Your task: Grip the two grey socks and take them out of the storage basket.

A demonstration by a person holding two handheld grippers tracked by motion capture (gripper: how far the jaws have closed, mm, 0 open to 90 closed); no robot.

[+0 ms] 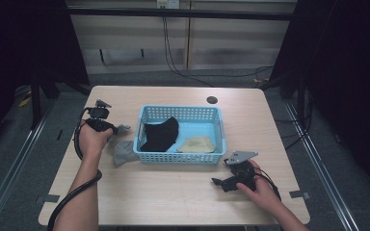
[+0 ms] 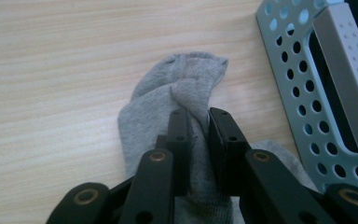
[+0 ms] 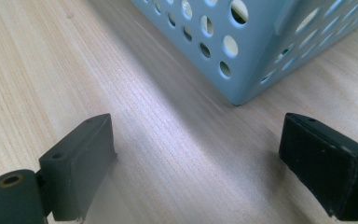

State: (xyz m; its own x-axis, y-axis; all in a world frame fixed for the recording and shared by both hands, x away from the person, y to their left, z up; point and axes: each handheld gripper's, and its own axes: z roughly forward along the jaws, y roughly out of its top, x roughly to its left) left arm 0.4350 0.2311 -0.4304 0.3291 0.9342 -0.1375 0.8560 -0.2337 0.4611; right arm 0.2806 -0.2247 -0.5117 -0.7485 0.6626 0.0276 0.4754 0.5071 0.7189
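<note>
grey sock [image 2: 168, 107] lies on the wooden table [image 1: 173, 192] just beside the blue basket [image 1: 183, 158], my left gripper [image 2: 196, 116] pinching a fold of it, not yet lifted in beside the black sock [image 1: 161, 134] and yellow cloth [image 1: 196, 144], while my right gripper [image 3: 196, 154] rests, jaws apart and empty.

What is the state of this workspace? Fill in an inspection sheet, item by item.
Surface: light wooden table, with a dark round hole near the far edge.
Job's things: grey sock on the table left of the blue basket; black sock and beige sock inside the basket.
Clutter: nothing seen.
Grippers: left gripper pinching the grey sock; right gripper open, empty, near the basket's corner.
Cables: black cable along the left forearm; wall cables behind.
Surroundings: grey floor, dark curtains.
</note>
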